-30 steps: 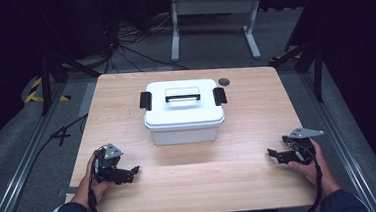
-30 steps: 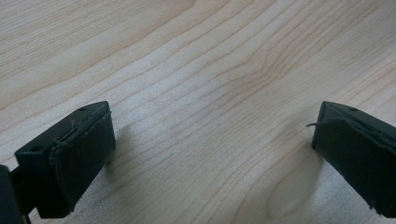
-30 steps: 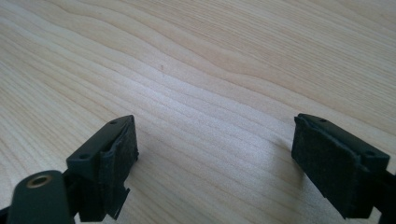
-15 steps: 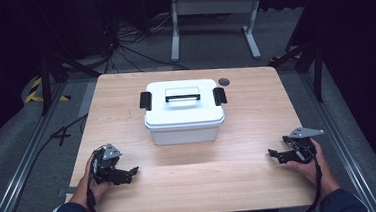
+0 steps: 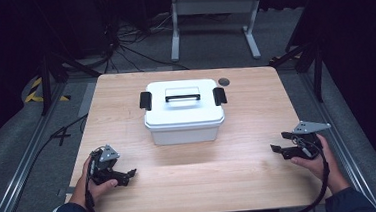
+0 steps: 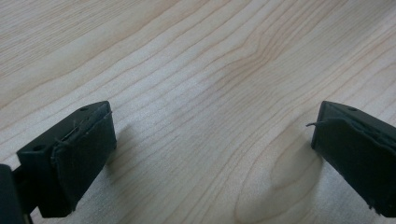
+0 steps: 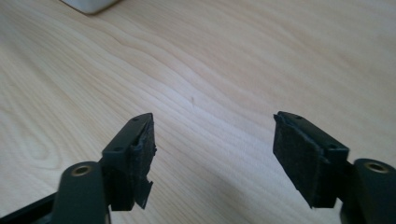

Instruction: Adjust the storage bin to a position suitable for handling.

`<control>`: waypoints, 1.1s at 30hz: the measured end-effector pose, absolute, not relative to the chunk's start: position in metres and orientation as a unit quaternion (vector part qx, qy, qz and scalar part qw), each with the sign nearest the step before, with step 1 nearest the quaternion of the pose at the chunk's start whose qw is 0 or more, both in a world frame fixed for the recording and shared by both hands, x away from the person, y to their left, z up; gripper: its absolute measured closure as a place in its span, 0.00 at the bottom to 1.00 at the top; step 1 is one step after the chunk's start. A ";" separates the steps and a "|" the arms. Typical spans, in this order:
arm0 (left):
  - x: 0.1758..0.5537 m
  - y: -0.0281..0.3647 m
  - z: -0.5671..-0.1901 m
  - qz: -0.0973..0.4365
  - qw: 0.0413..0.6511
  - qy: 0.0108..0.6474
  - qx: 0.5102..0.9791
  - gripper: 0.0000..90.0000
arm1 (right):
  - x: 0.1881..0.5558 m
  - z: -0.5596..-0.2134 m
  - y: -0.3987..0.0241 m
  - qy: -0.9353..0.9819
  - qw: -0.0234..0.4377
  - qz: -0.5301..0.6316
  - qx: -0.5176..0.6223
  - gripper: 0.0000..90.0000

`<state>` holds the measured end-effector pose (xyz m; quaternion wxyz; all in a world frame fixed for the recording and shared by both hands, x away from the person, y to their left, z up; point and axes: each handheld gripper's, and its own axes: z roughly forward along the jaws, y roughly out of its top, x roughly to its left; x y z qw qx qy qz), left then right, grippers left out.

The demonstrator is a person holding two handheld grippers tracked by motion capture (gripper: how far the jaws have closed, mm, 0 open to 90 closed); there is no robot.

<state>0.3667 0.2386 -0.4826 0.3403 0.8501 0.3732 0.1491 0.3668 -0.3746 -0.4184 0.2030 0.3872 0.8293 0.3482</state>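
So, nothing is underway yet: the white lidded storage box [image 5: 184,111] sits mid-table [image 5: 125,100], clips fastened (as far as I can tell). The left gripper [image 5: 123,175] and right gripper [image 5: 278,147] rest near the front corners, jaws spread and empty. Next, I'd guess, each reaches for a black side clip [image 5: 145,100].

Wooden table [image 5: 251,181] under white lidded box [image 5: 184,117]

No readable text, label or number on anything in view.
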 end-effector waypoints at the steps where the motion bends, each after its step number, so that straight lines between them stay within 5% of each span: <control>1: 0.366 0.238 -0.483 0.149 0.343 0.375 0.848 0.00 | 0.366 -0.412 -0.373 0.832 0.203 0.351 0.379 0.35; 19: 0.366 0.239 -0.483 0.144 0.343 0.375 0.849 0.00 | 0.385 -0.308 -0.326 0.873 0.236 0.334 0.267 0.41; 33: 0.366 0.239 -0.483 0.142 0.342 0.375 0.850 0.00 | 0.411 -0.269 -0.278 0.894 0.226 0.313 0.227 0.43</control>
